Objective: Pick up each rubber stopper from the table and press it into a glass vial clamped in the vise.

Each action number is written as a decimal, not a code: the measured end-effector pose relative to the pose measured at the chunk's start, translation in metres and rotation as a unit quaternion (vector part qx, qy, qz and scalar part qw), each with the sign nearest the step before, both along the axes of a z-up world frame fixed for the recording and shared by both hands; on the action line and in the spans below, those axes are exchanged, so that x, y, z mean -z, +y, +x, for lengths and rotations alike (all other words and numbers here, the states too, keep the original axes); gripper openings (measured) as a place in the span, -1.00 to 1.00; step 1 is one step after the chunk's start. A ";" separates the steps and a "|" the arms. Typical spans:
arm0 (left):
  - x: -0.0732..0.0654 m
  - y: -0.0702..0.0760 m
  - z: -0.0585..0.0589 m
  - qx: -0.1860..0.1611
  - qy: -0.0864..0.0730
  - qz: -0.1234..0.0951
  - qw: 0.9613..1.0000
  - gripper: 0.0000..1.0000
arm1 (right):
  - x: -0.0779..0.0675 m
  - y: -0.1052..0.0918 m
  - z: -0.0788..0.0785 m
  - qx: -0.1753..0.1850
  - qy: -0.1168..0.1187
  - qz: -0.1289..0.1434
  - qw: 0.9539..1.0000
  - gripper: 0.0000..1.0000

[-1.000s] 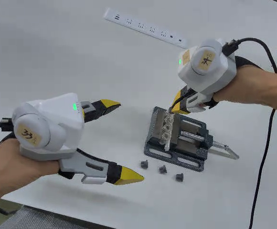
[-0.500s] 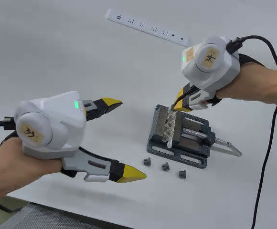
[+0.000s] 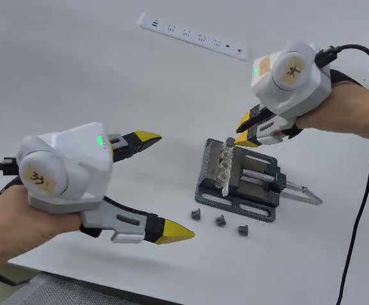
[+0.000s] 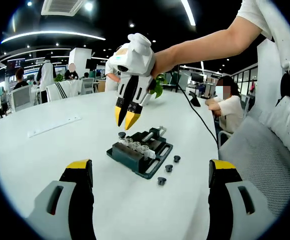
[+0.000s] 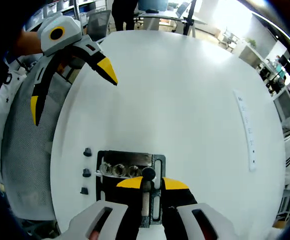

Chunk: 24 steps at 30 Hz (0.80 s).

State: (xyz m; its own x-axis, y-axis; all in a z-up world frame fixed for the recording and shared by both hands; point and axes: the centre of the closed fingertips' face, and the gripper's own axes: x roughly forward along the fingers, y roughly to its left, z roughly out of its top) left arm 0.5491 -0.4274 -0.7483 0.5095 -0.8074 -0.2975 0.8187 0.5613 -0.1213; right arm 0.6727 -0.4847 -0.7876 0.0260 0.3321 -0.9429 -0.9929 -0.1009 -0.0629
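A dark vise (image 3: pixel 261 190) (image 4: pixel 152 161) (image 5: pixel 125 158) clamps a row of glass vials (image 3: pixel 222 166) (image 4: pixel 135 145) (image 5: pixel 119 170). The end vial carries a black stopper (image 3: pixel 229 142) (image 4: pixel 121 135) (image 5: pixel 148 173). My right gripper (image 3: pixel 242 131) (image 4: pixel 125 120) (image 5: pixel 152 183) hovers just above that stopper, jaws only narrowly apart and holding nothing. Three loose stoppers (image 3: pixel 221 220) (image 4: pixel 169 168) (image 5: pixel 86 173) lie in a row on the table beside the vise. My left gripper (image 3: pixel 165 184) (image 4: pixel 151 165) (image 5: pixel 72 92) hangs wide open and empty to the left of the vise.
A white power strip (image 3: pixel 194 37) (image 4: pixel 52 126) (image 5: pixel 247 127) lies at the far side of the white table. A black cable (image 3: pixel 356 210) trails down from the right gripper. The table's near edge (image 3: pixel 108 286) runs below the left gripper. Seated people (image 4: pixel 225 100) are in the background.
My right gripper has lifted up and to the right off the end vial, leaving the stopper on it. The left gripper has stayed put, wide open.
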 end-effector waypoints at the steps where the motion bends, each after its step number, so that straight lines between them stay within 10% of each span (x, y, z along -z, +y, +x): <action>1: 0.000 0.000 -0.001 0.001 0.000 0.001 1.000 0.92 | -0.003 0.000 -0.001 0.003 -0.001 0.005 1.000 -0.80; 24: 0.002 -0.005 -0.010 0.027 0.005 0.032 0.999 0.81 | -0.058 -0.029 -0.016 0.086 -0.038 0.125 0.988 -0.35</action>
